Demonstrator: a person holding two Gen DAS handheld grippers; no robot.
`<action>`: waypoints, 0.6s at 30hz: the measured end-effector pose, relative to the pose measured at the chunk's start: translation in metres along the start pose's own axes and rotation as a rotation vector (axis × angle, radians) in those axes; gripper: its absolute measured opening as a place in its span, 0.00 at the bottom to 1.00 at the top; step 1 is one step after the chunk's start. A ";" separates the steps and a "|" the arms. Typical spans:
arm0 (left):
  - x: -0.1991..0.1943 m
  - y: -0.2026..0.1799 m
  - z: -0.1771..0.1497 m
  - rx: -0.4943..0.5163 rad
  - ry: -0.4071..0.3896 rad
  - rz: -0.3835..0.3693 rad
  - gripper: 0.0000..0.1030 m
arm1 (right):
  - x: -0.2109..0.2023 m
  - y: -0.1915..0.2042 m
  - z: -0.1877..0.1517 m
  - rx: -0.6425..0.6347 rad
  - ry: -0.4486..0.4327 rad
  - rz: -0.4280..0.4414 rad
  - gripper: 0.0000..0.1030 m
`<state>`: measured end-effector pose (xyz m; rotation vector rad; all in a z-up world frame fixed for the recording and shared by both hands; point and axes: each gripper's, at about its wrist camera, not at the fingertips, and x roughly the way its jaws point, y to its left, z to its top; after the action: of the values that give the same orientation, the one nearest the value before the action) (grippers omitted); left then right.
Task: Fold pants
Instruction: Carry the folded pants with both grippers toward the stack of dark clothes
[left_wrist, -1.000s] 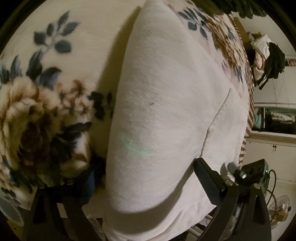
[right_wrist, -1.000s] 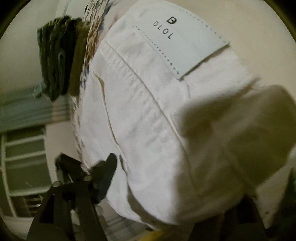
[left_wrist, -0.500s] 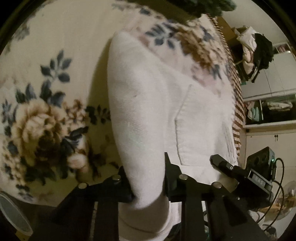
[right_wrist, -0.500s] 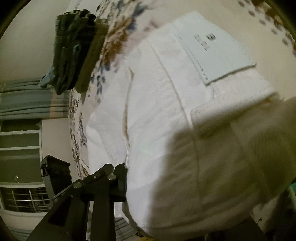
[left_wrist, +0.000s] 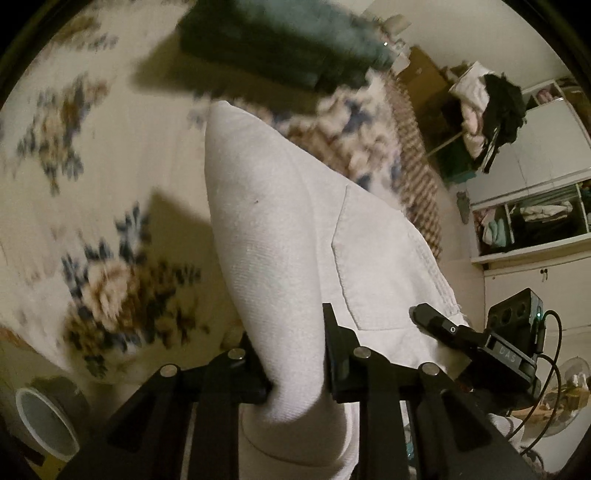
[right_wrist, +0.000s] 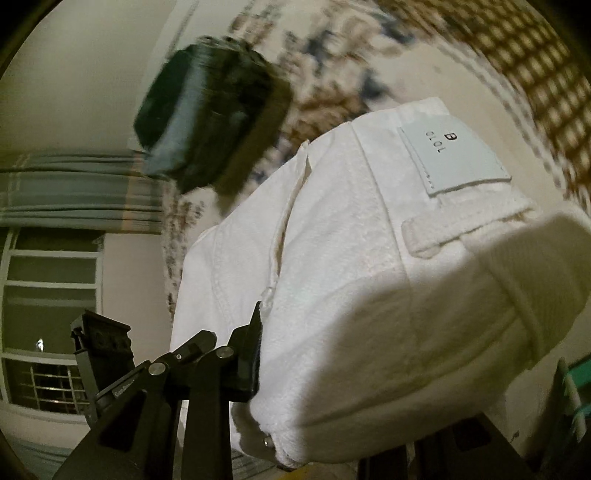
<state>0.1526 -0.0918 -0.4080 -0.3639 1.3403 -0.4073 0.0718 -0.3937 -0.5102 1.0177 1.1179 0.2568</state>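
Floral blanket (left_wrist: 92, 295), white pants (left_wrist: 280, 258), curtains (right_wrist: 74, 192)

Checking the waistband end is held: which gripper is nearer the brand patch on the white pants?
Right. The right gripper clamps the pants at the waistband, close below the brand patch. The left gripper pinches a fold beside the back pocket; no patch shows in its view.
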 end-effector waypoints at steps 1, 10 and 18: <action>-0.007 -0.004 0.009 0.008 -0.015 -0.002 0.18 | -0.005 0.015 0.011 -0.015 -0.015 0.009 0.29; -0.070 -0.031 0.162 0.079 -0.175 -0.046 0.18 | 0.000 0.149 0.128 -0.113 -0.173 0.047 0.29; -0.062 0.001 0.331 0.133 -0.234 -0.057 0.18 | 0.082 0.228 0.247 -0.126 -0.263 0.082 0.29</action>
<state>0.4661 -0.0536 -0.2914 -0.3286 1.0713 -0.4844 0.3845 -0.3516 -0.3671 0.9559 0.8131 0.2482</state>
